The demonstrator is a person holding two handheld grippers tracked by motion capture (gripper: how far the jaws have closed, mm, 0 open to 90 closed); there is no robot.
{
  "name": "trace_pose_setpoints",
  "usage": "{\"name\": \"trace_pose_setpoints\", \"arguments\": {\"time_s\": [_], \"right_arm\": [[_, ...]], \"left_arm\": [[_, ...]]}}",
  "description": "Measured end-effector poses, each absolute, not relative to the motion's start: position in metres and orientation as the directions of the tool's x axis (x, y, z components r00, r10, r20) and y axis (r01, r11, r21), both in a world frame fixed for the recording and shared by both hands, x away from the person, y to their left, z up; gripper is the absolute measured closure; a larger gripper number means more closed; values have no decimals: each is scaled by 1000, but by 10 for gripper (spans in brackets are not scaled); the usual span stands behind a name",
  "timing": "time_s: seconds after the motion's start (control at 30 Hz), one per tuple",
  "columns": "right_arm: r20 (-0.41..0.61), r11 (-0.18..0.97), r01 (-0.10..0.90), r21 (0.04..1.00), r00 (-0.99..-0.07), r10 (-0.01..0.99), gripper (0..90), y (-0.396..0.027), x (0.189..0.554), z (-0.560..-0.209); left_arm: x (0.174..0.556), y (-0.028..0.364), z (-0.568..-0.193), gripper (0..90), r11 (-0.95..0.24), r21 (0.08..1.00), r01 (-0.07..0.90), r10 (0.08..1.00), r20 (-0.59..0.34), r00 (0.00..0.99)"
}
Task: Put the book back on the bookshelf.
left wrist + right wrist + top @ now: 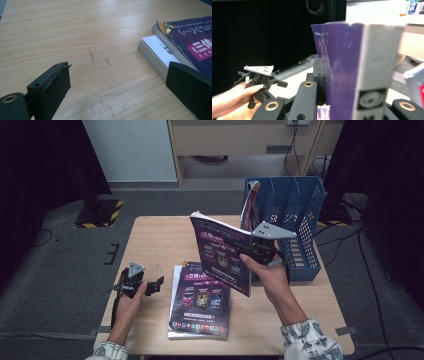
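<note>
Gripping purple book (342,65) – spine seen in right gripper view; left gripper (150,285) idle.

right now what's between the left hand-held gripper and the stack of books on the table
Only bare wooden table: in the left gripper view, the left hand-held gripper is open, the stack of books just beyond it.

— What is seen of the left tool (159,283)?

— A black body is shown, topped by a grey three-cornered plate with small holes. Its two jaws are faced with thick black pads (53,86), and a brass-ringed hole is set behind one pad.

— And of the right tool (239,243)?

— The same grey plate is carried above it. Black links with brass-ringed pivots are seen behind its jaws.

— What is worn?

— Pale sleeves (311,338) with a dark pattern are worn behind each tool.
</note>
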State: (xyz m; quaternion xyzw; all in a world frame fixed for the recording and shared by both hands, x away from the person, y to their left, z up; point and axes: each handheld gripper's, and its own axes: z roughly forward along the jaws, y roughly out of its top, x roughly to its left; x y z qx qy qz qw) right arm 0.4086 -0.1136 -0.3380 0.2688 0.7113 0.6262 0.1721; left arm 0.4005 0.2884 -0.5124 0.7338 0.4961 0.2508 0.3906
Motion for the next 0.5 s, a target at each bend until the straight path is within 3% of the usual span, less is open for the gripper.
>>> {"name": "trace_pose_setpoints", "arguments": {"time_s": [0.5], "right_arm": [[94, 77, 178, 981, -782, 616, 823, -148, 393, -343]], "left_arm": [[401, 287, -514, 51, -211, 818, 536, 923, -14, 385]]}}
